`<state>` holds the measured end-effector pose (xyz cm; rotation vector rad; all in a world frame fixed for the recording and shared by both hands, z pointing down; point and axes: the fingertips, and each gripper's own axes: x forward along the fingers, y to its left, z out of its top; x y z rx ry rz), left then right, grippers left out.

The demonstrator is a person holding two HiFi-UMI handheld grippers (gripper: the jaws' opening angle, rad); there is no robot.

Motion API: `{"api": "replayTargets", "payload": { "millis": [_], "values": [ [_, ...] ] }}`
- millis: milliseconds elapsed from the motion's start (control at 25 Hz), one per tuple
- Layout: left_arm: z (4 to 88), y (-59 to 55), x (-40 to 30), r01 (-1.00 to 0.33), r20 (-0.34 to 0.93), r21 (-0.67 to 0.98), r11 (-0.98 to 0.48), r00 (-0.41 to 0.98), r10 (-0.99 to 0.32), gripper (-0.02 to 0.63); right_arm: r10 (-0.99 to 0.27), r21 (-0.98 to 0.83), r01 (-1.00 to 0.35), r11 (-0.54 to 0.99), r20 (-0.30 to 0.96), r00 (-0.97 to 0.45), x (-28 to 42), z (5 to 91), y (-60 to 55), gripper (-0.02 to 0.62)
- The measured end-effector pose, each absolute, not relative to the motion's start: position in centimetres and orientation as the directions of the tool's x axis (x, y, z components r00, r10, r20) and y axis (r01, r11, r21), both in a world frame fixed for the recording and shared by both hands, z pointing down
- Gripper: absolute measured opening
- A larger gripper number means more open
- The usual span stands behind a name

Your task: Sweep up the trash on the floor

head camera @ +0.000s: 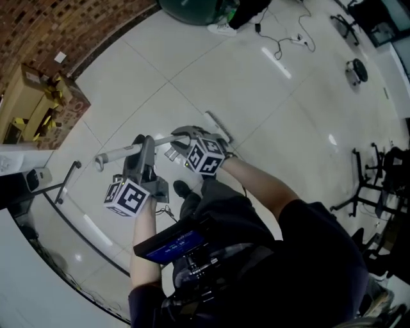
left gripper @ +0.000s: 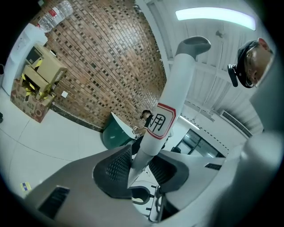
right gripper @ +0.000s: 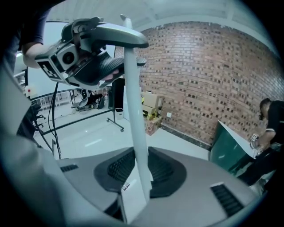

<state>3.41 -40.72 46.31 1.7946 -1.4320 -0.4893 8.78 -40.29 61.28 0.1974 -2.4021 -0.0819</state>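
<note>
Pale glossy floor tiles [head camera: 192, 70] run up to a brick wall [head camera: 64, 25]. Between the pads of the left gripper [left gripper: 141, 163] sits a white handle [left gripper: 175, 88], clamped from both sides. Just past those fingers it carries a red-bordered label [left gripper: 160, 123], and farther out it ends in a grey cap [left gripper: 195, 44]. The right gripper [right gripper: 141, 170] is closed on the same handle, with a pad pressing on either side, at a spot farther from the cap; up the shaft from its fingers the left gripper comes into sight. From the head view the two grippers sit near each other on the handle, which lies roughly level above the floor. Just beyond the right fingers is a thin pale bar [head camera: 219, 128] (I cannot tell whether it is the tool's head). Well out from both grippers, a cardboard box [head camera: 38, 102] stands against the wall, and a dark green container [head camera: 192, 9] stands farther along.
</note>
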Motion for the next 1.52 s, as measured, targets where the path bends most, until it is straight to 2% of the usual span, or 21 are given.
{"api": "replayTargets", "payload": {
  "millis": [200, 520, 880, 1120, 1400, 1520],
  "values": [
    [47.4, -43.6, 5.4, -0.622, 0.139, 0.776, -0.107, 0.334, -0.932, 0.104, -0.203, 0.105, -0.179, 0.978, 0.671, -0.714, 11.5, 62.4, -43.4, 0.109],
    [52.4, -42.8, 3.7, -0.615, 0.169, 0.782, -0.099, 0.362, -0.917, 0.105, -0.184, 0.049, -0.211, 0.976, 0.704, -0.686, 9.6, 67.2, -42.4, 0.112],
    [59.1, -38.9, 1.2, -0.544, 0.128, 0.821, -0.171, 0.467, -0.875, 0.112, -0.319, 0.095, -0.369, 0.925, 0.721, -0.615, 6.3, 74.0, -38.3, 0.112],
    [64.7, -35.9, -1.8, -0.55, 0.147, 0.809, -0.209, 0.533, -0.833, 0.114, -0.351, 0.07, -0.451, 0.89, 0.738, -0.577, 2.6, 79.8, -34.9, 0.114],
    [68.2, -34.0, -3.9, -0.609, 0.176, 0.761, -0.225, 0.527, -0.832, 0.115, -0.345, 0.021, -0.484, 0.875, 0.729, -0.591, -0.9, 84.1, -32.7, 0.114],
    [69.7, -33.2, -6.6, -0.621, 0.208, 0.765, -0.171, 0.489, -0.847, 0.114, -0.357, -0.006, -0.517, 0.856, 0.716, -0.6, -2.8, 84.6, -32.5, 0.117]
  ]
}}
